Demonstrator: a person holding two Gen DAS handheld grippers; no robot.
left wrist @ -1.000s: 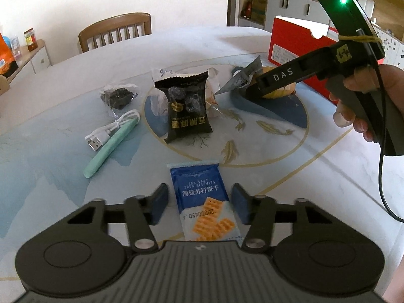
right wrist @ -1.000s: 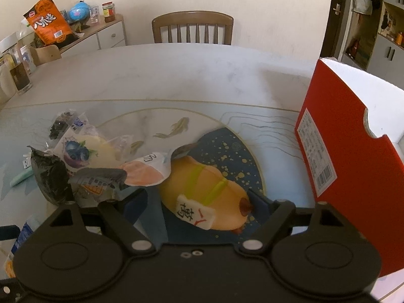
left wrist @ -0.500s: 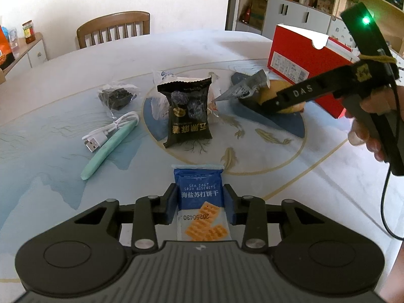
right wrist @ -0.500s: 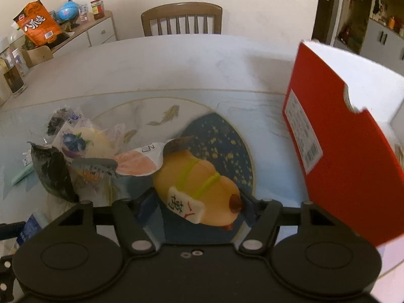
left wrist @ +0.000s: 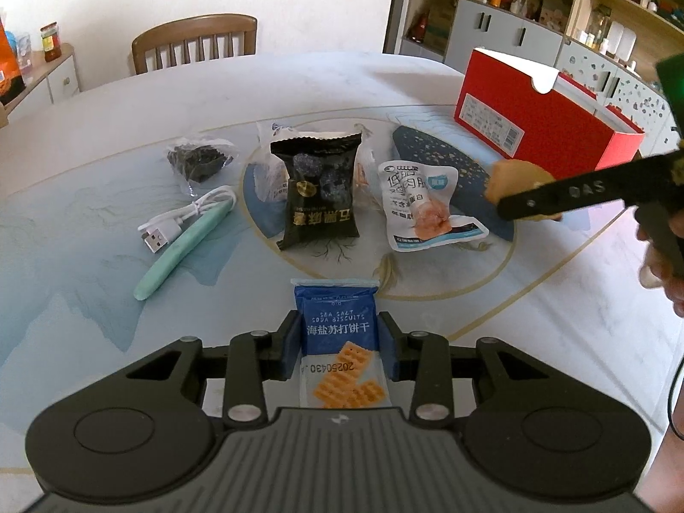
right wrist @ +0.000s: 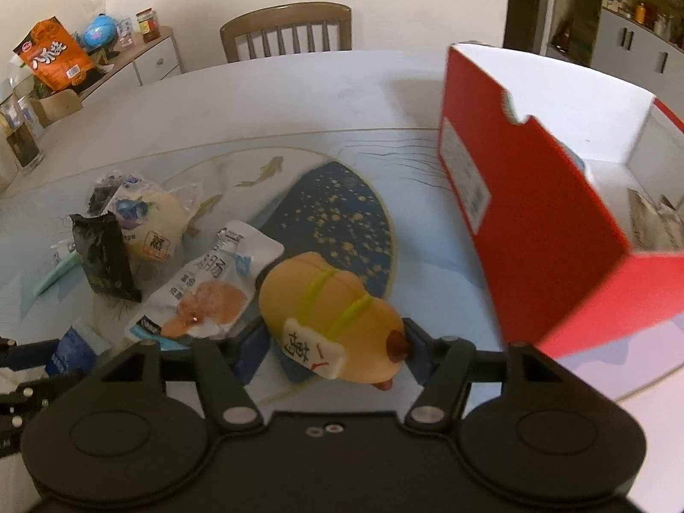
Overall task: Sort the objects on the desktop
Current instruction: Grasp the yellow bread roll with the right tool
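Both hand-held tools are matt black plastic: each wrist view shows a ribbed body at the near edge, two round discs with raised centres on the flanks, and angled link arms pinned with silver screws. The left gripper (left wrist: pixel 340 344) carries dark blue pads (left wrist: pixel 291 342) on its fingers, and so does the right gripper (right wrist: pixel 331 344). Seen from the left wrist camera, the right tool has a long black bar stamped with pale letters, a green-lit top, and a thin black cable (left wrist: pixel 674 397) trailing below the person's hand (left wrist: pixel 664 273).
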